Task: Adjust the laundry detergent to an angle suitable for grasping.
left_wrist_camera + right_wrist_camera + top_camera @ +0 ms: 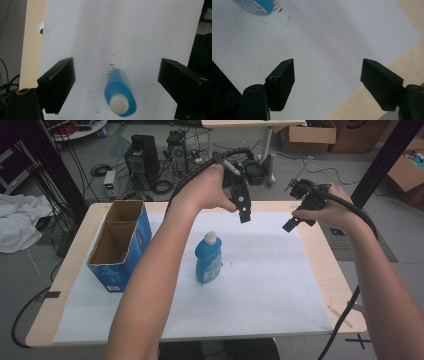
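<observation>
The fingers of the left gripper point(116, 82) are spread wide above the blue bottle point(120, 96), which stands upright on the white-covered surface point(260, 285). The right gripper point(328, 82) is likewise held open, empty. Nothing has been grasped yet.

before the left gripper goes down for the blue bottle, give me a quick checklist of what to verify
1. Left gripper jaws open wide enough for the bottle: ok, they stand wide apart with nothing between the pads.
2. Blue bottle upright, white cap on: ok.
3. Left gripper lined up over the bottle: ok, in the left gripper view the bottle sits between the jaws, a little toward the right one.
4. Right gripper out of the way: ok, open and held off to the right above the white sheet.
5. Open cardboard box apart from the bottle: ok, a gap shows between them.
6. How full the bottle is: cannot tell.
</observation>
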